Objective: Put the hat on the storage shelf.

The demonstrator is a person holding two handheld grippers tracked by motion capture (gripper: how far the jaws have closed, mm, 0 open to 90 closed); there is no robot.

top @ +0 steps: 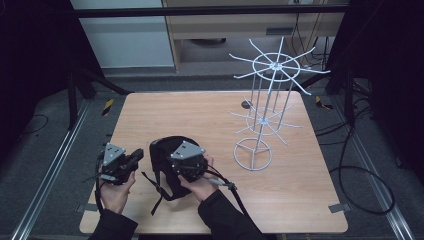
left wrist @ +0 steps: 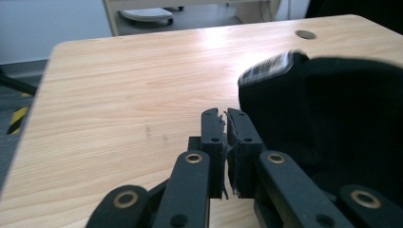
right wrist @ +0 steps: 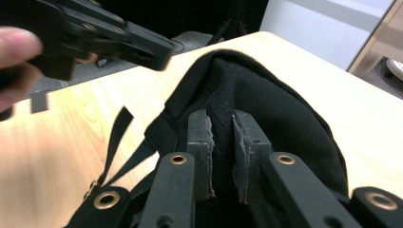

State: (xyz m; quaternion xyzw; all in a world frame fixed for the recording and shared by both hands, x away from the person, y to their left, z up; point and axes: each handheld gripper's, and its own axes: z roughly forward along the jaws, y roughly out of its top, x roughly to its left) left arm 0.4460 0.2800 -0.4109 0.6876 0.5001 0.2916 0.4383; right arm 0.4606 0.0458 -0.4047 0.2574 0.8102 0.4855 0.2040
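A black fabric bag (top: 161, 148) lies on the wooden table (top: 200, 112), near the front and left of centre, with its straps (top: 156, 194) trailing toward the front edge. My right gripper (top: 189, 162) hovers right over the bag (right wrist: 290, 114); its jaws stand a little apart, above the dark fabric, and grip nothing. My left gripper (top: 136, 157) sits just left of the bag (left wrist: 332, 109), pointing at it, with its jaws nearly touching and nothing between them. In the right gripper view the left gripper (right wrist: 119, 38) reaches in from the upper left.
A white wire display rack (top: 265, 107) with radiating hooks stands on a ring base at the right of the table. A small dark hole (top: 246, 104) sits behind it. Bare wood stretches across the back and left (left wrist: 119, 95).
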